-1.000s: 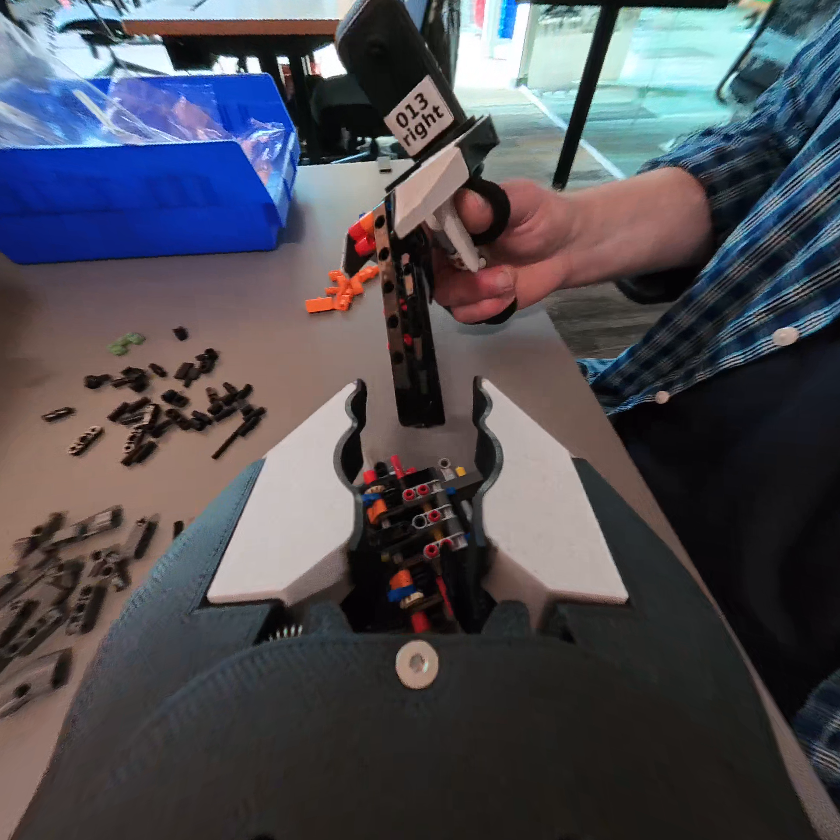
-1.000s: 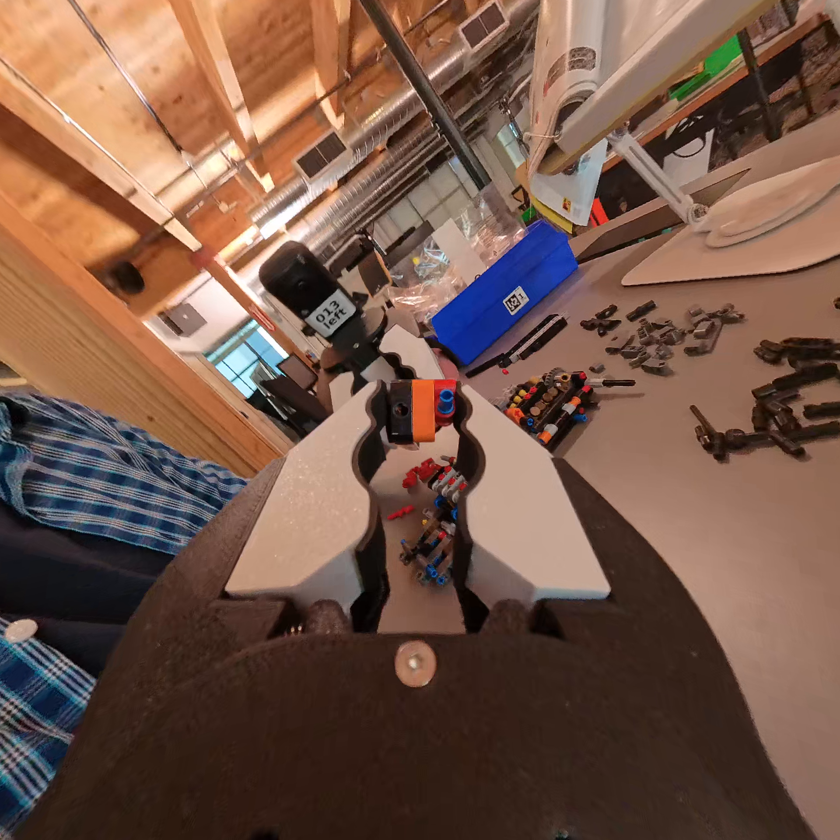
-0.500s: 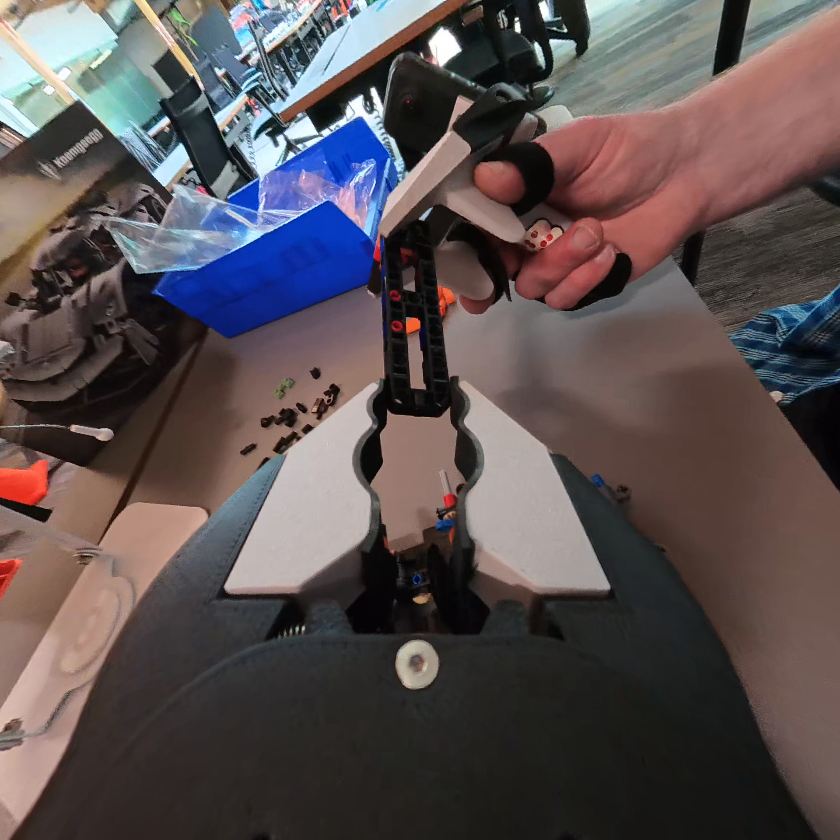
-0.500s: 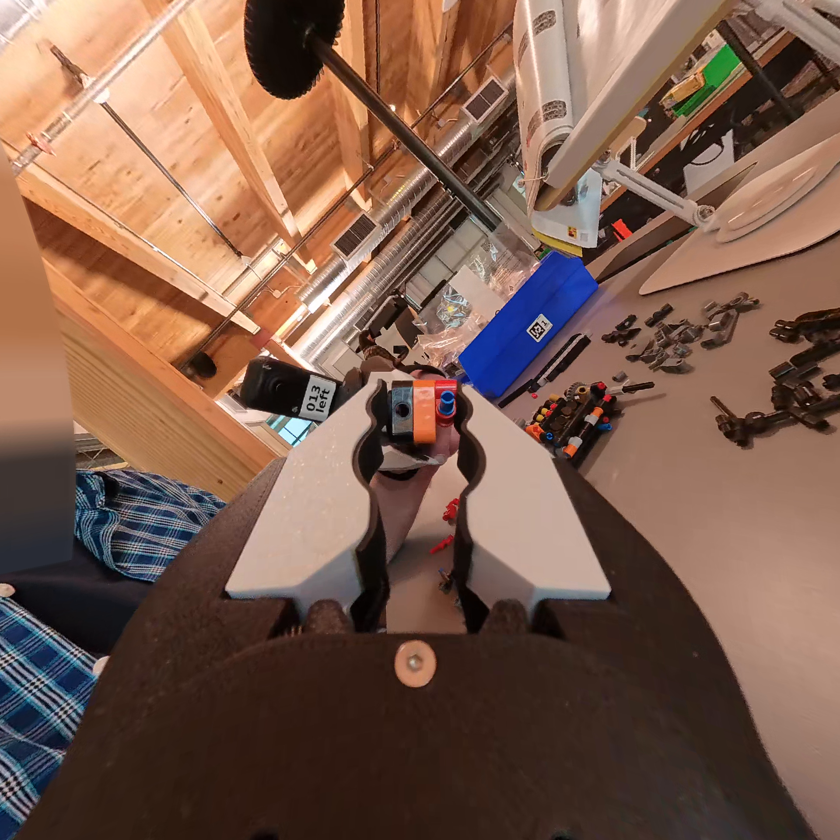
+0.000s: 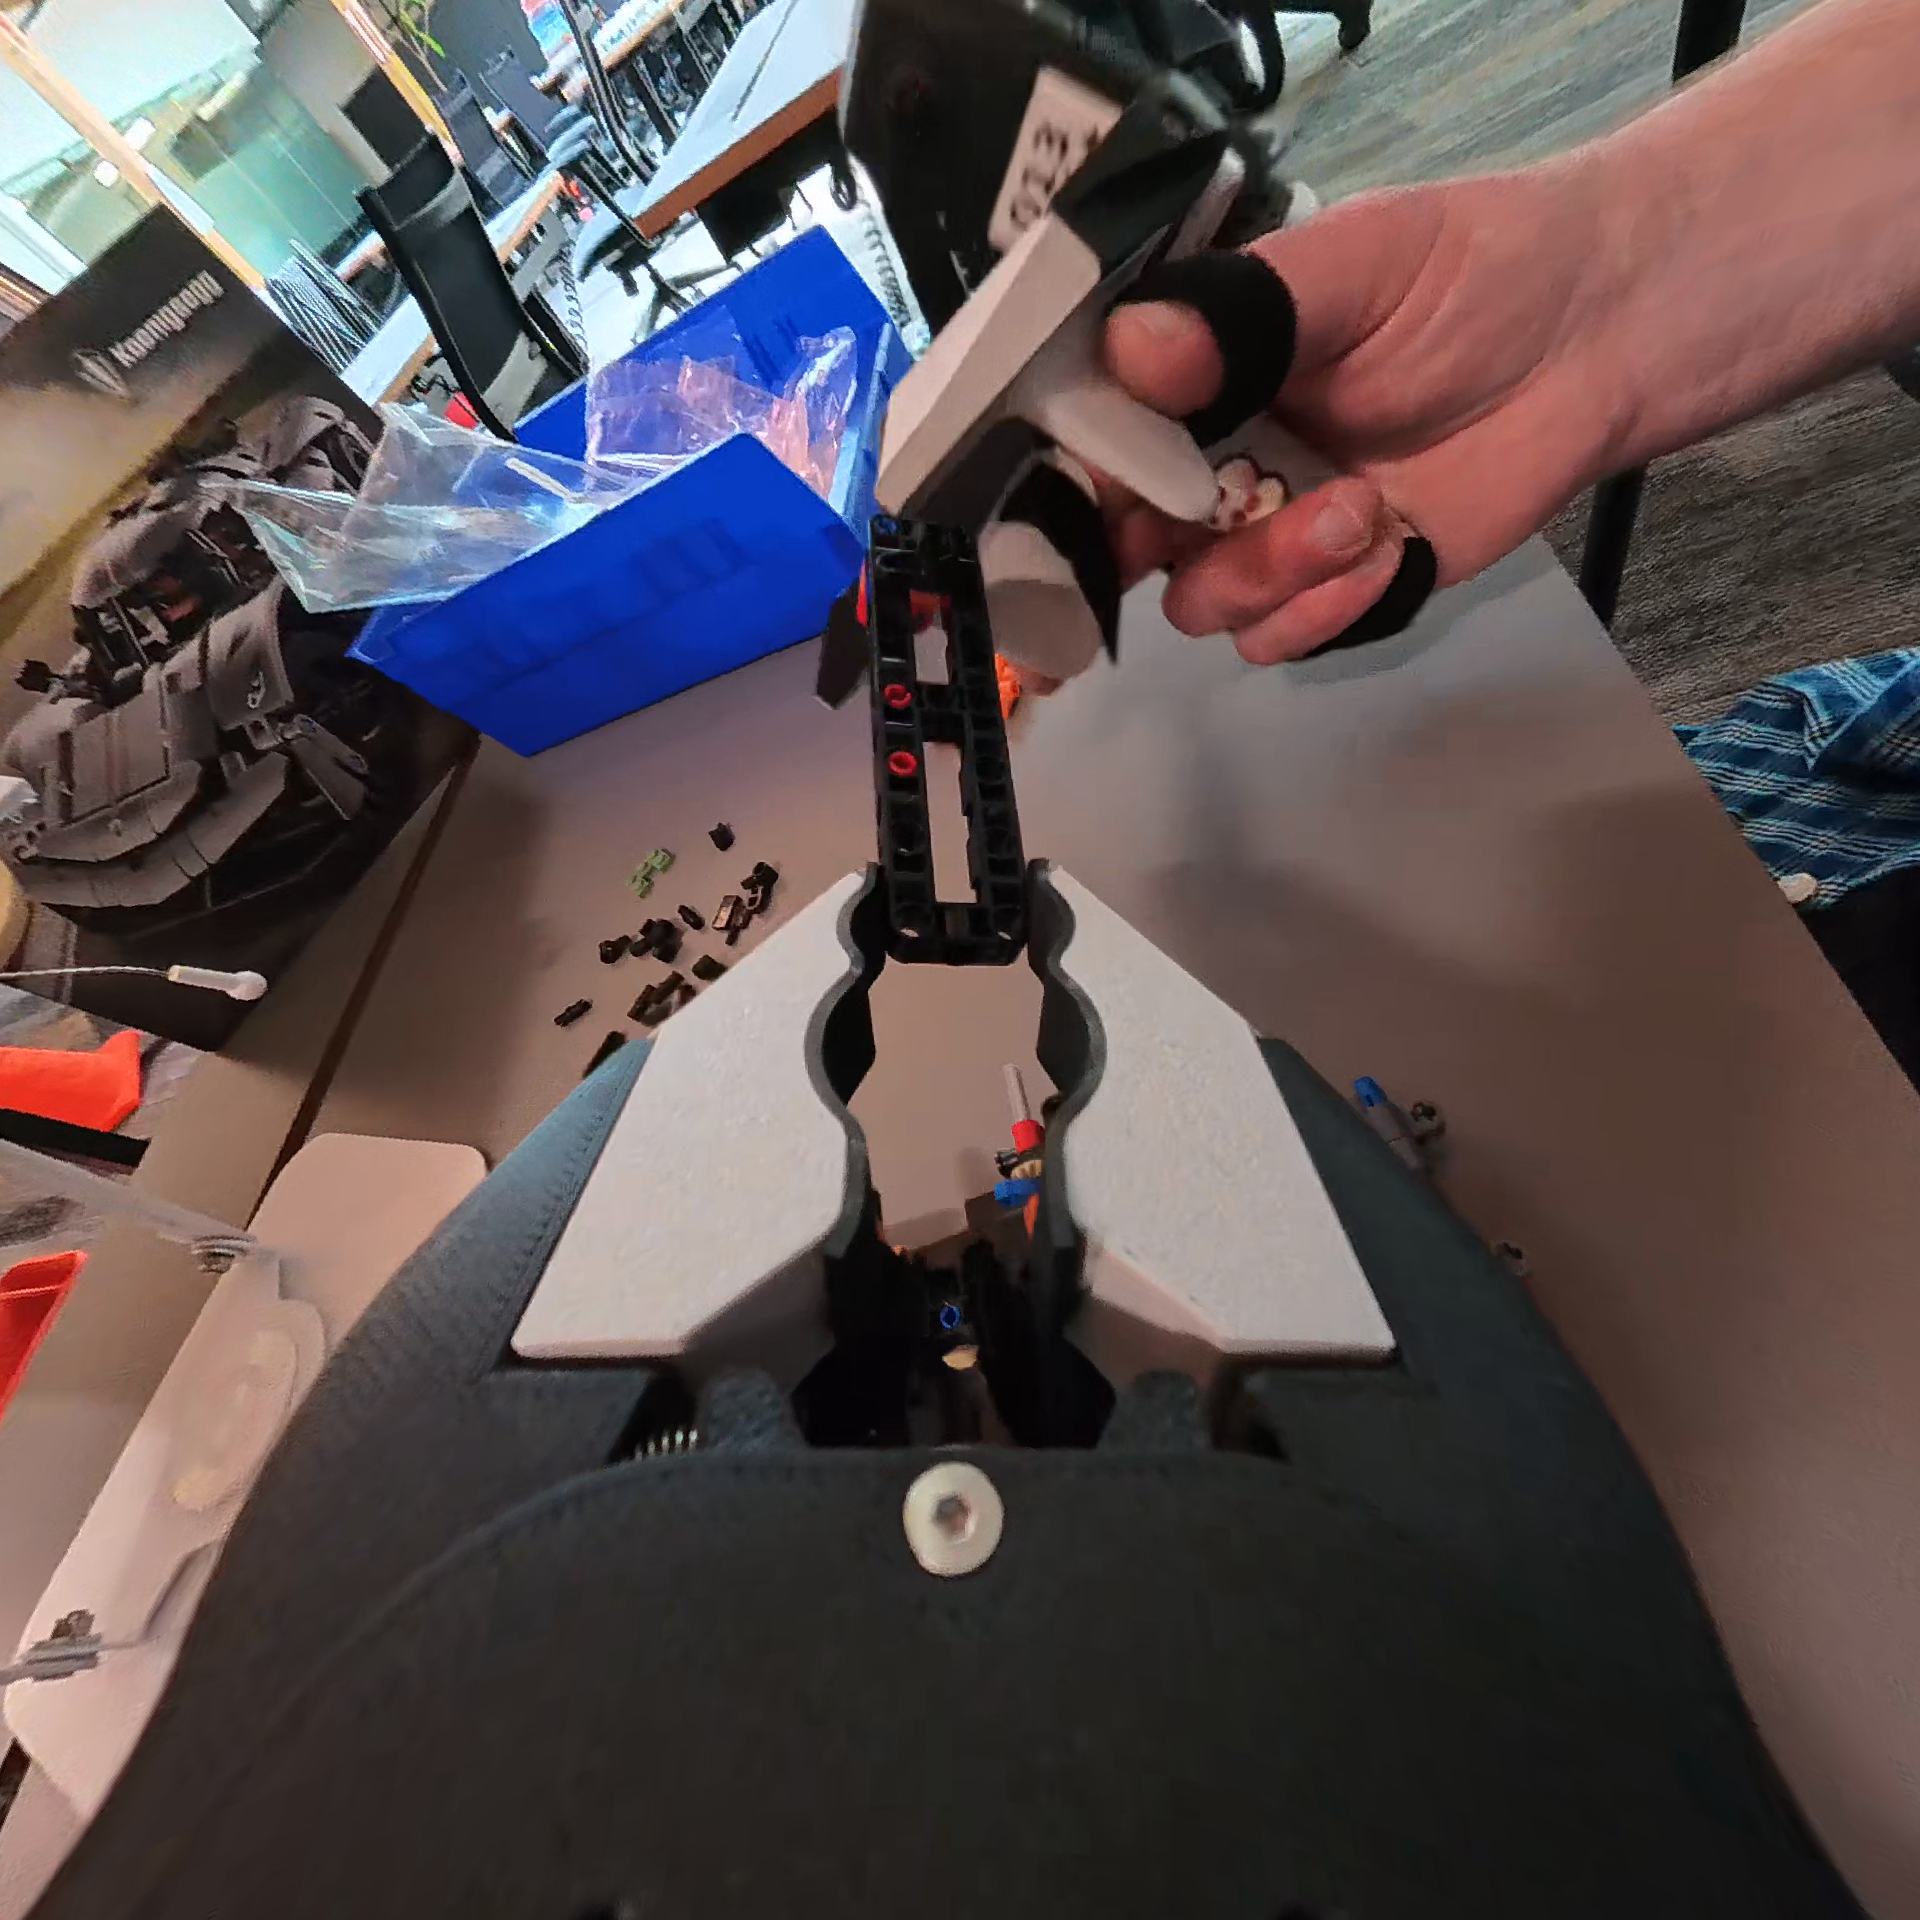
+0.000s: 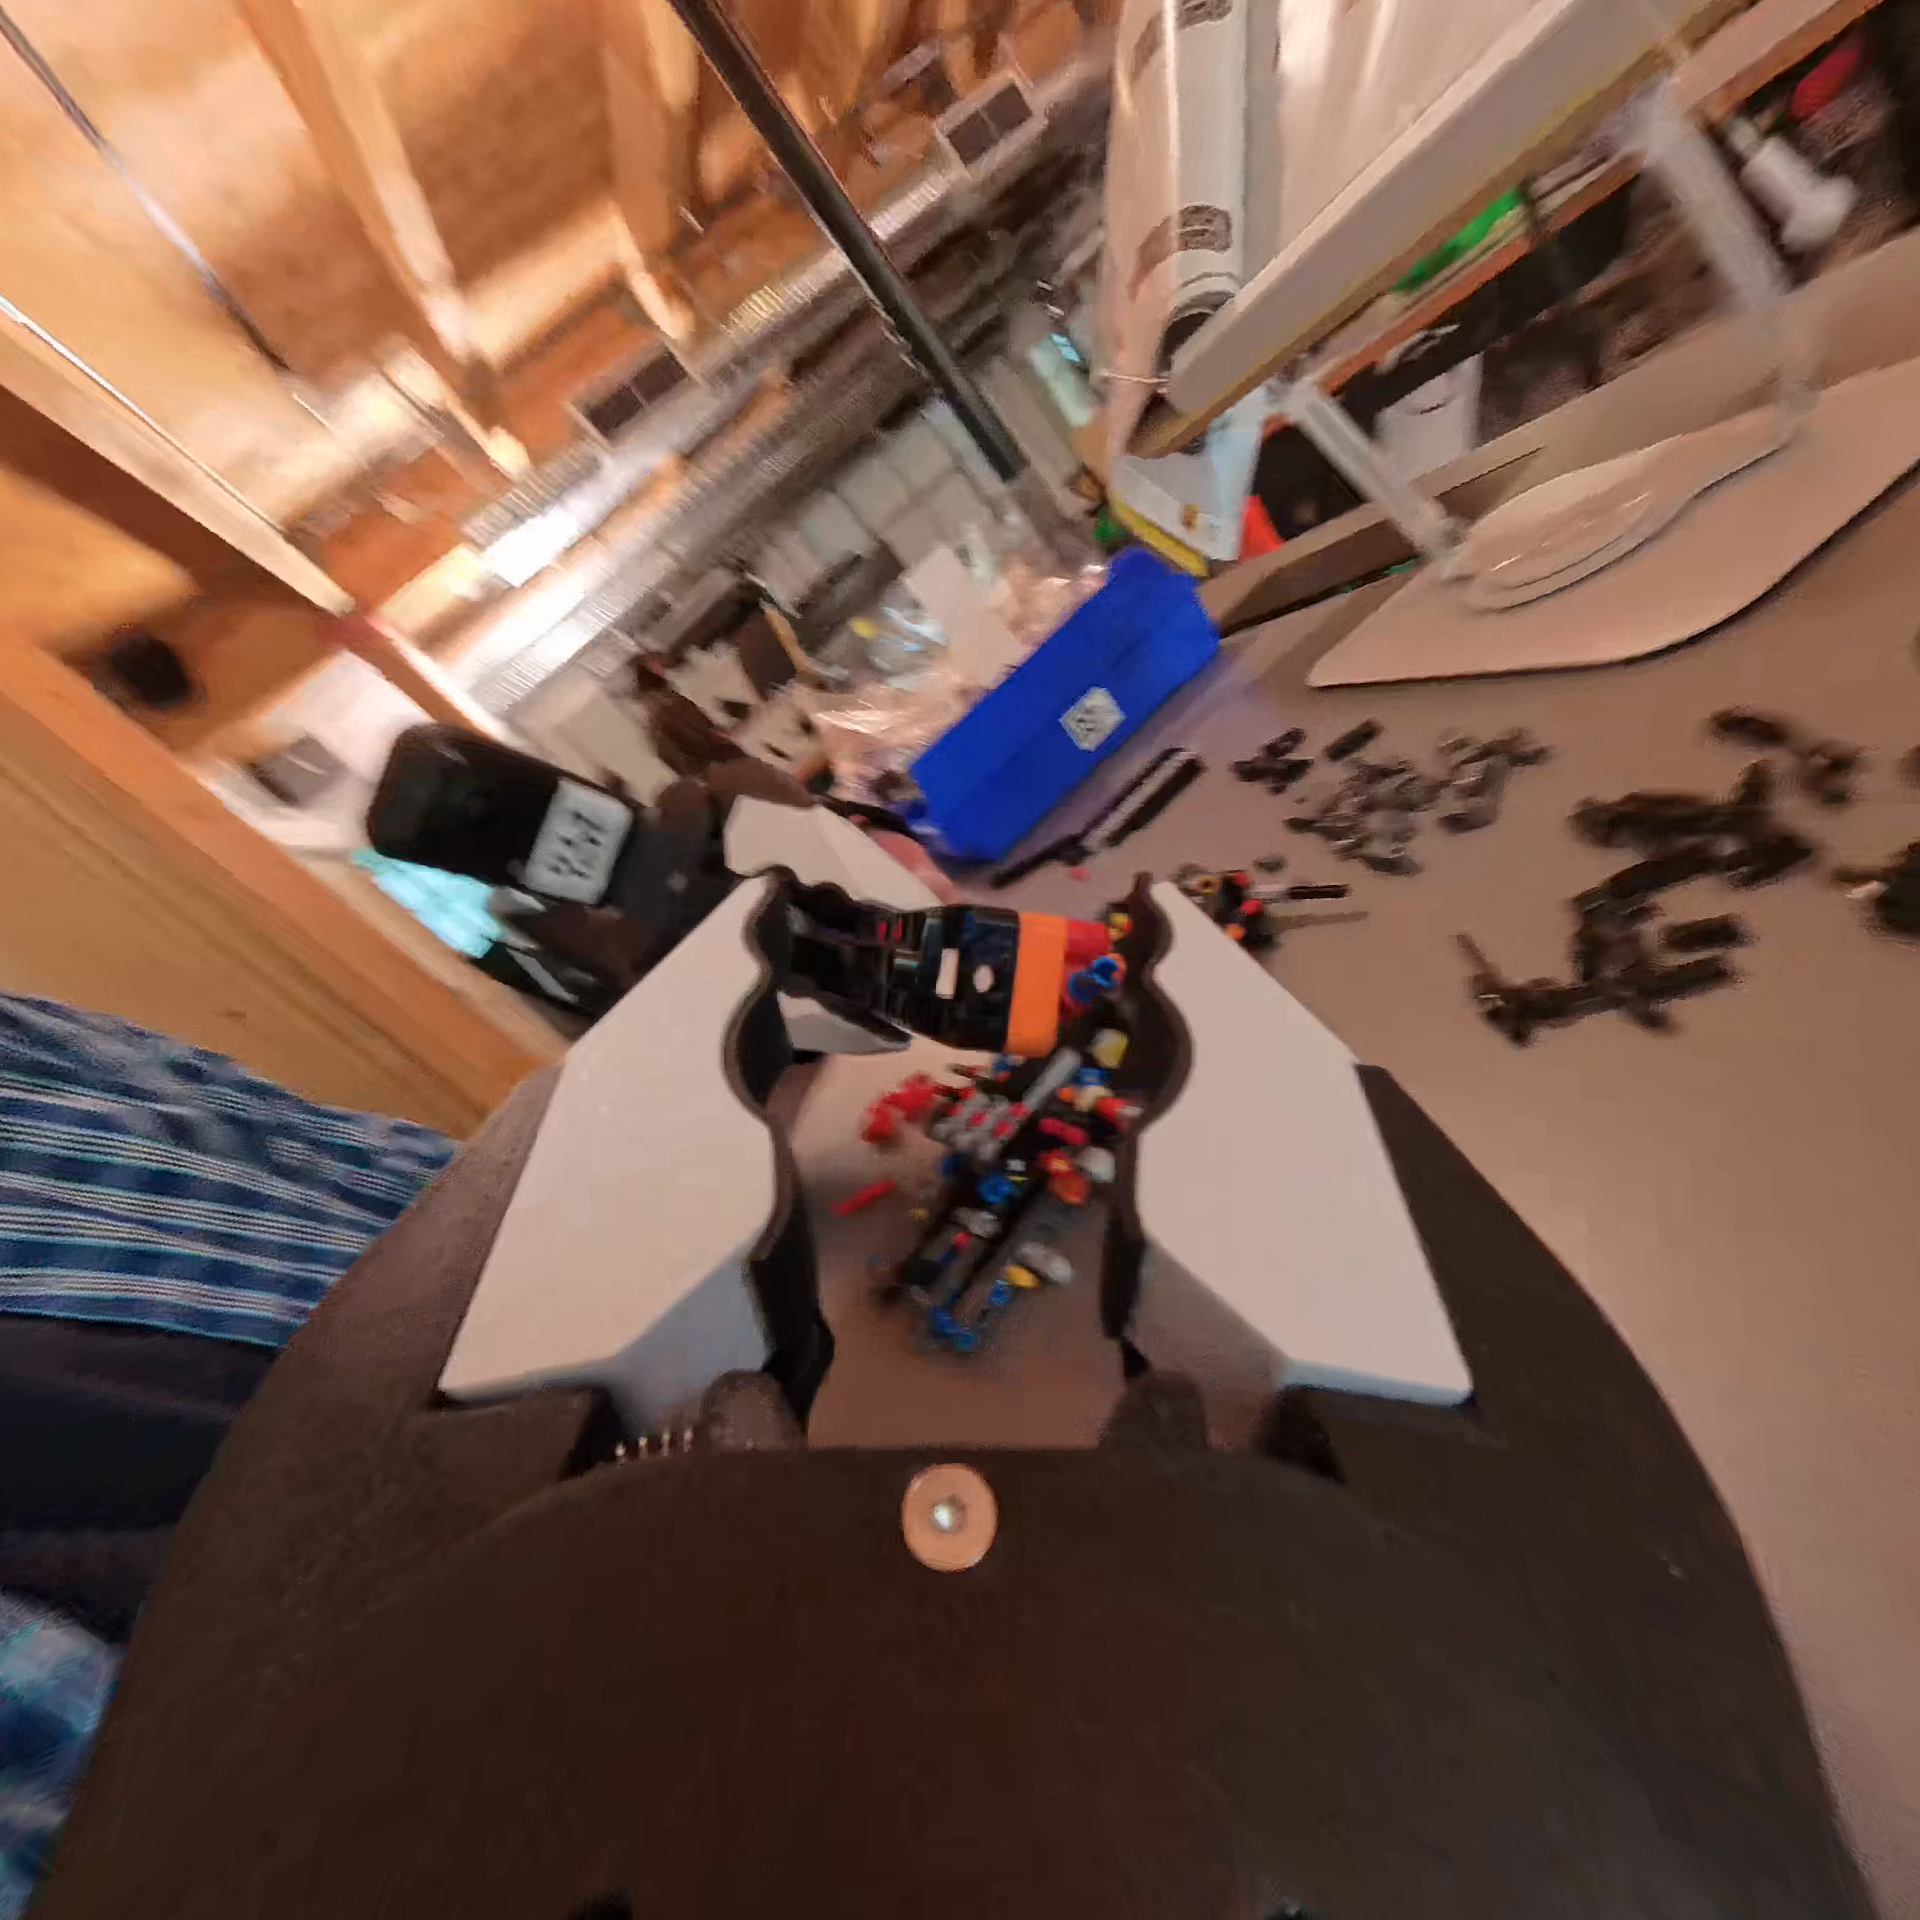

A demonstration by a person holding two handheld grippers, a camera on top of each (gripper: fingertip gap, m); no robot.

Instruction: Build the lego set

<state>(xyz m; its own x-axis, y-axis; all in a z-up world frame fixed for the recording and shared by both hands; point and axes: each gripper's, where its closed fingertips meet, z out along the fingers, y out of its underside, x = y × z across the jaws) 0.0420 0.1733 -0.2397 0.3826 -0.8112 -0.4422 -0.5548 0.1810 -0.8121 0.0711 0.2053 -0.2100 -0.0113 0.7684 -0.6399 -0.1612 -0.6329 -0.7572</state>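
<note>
A long black lego frame [image 5: 940,748] with red pins and an orange end [image 6: 1039,982] is held in the air over the grey table [image 5: 1351,883]. My left gripper [image 5: 951,920] is shut on its near end; it also shows in the right wrist view [image 6: 821,945]. My right gripper [image 6: 961,909] is open, with its jaws wide apart around the frame's orange end. It shows in the left wrist view [image 5: 961,556], held by a hand at the frame's far end. A part-built assembly of coloured pieces [image 6: 997,1184] lies on the table below.
A blue bin [image 5: 644,582] with clear bags stands at the back. Several loose black pieces [image 5: 675,935] are scattered on the table [image 6: 1662,914]. The set's box [image 5: 156,665] stands at the left. A white pad [image 6: 1558,613] lies farther off. A plaid sleeve [image 5: 1808,748] is by the right table edge.
My right gripper's jaws have opened and let go of the frame. My left gripper has shut on the frame's other end and now carries it. The frame has turned sideways in the right wrist view.
</note>
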